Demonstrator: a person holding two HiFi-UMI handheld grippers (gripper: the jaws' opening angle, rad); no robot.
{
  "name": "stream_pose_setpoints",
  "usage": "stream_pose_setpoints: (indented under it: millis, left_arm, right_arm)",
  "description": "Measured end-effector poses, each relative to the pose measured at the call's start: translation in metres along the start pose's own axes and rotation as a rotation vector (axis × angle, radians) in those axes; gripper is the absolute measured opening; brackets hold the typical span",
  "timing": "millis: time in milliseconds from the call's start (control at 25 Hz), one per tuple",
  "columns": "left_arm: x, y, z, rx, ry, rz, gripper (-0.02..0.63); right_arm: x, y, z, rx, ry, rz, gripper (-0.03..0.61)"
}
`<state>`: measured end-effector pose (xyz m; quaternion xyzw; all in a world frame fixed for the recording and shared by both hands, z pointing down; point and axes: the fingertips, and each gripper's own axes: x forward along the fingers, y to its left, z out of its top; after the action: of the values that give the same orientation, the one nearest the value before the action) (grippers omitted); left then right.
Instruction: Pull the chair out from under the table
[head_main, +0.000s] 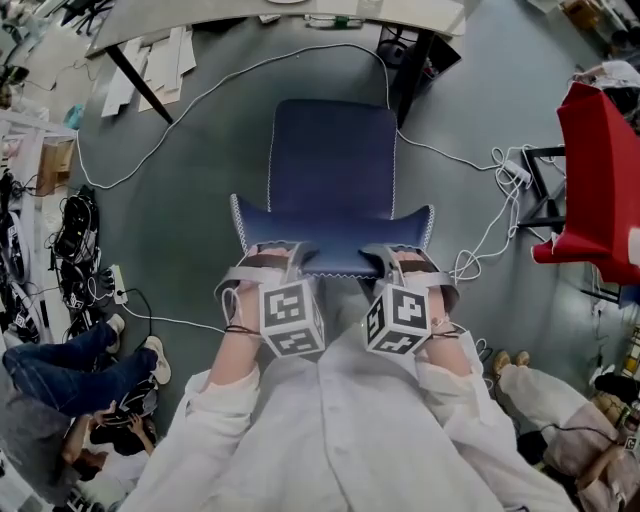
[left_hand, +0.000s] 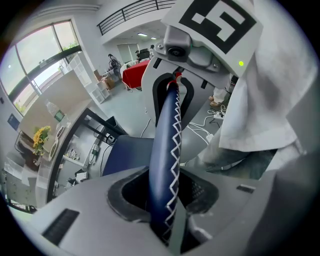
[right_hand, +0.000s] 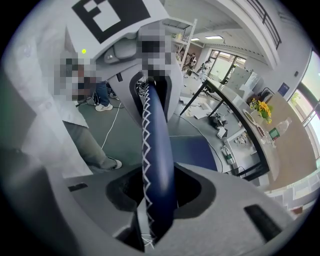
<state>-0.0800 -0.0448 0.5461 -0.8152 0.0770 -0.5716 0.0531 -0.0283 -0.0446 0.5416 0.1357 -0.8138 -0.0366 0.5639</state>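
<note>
1. Left gripper (head_main: 266, 262) and right gripper (head_main: 412, 262) each clamp the top edge of the chair (head_main: 332, 165) back. Their jaws are about half closed, with the pads pressing the blue padding from both sides. The left one sits toward the back's left end and the right one toward its right end.
2. Each gripper's cube (head_main: 292, 318) carries black-and-white square marker patterns.
3. White zigzag stitching (left_hand: 175, 145) runs along the clamped edge between the jaws in both gripper views.
4. The chair stands on the grey floor (head_main: 200, 230) with its seat pointing at the table (head_main: 200, 20). The seat's far edge stops short of the table's near edge, clear of the black legs.
5. A white cable (head_main: 205, 95) loops over the floor round the chair, and a power strip (head_main: 118, 283) lies toward the floor's left edge.
6. In the right gripper view, yellow flowers (right_hand: 260, 106) and a clear bottle (right_hand: 283, 125) stand on a beige counter (right_hand: 292, 150). I cannot tell what the bottle holds.
</note>
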Motion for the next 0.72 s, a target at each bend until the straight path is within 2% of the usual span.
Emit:
stream_pose_setpoints:
  millis: [400,720]
  left_arm:
    - [-0.021,-0.066,-0.037,0.086,-0.005,-0.029,0.141]
    - [-0.035,-0.124,-0.043,0.106,-0.02,-0.064,0.143]
  right_arm:
    - [-0.004,0.079,0.024,0.09,0.025,-0.035,0.121]
    - [-0.018,0.137,0.025,0.126,0.048,-0.05,0.121]
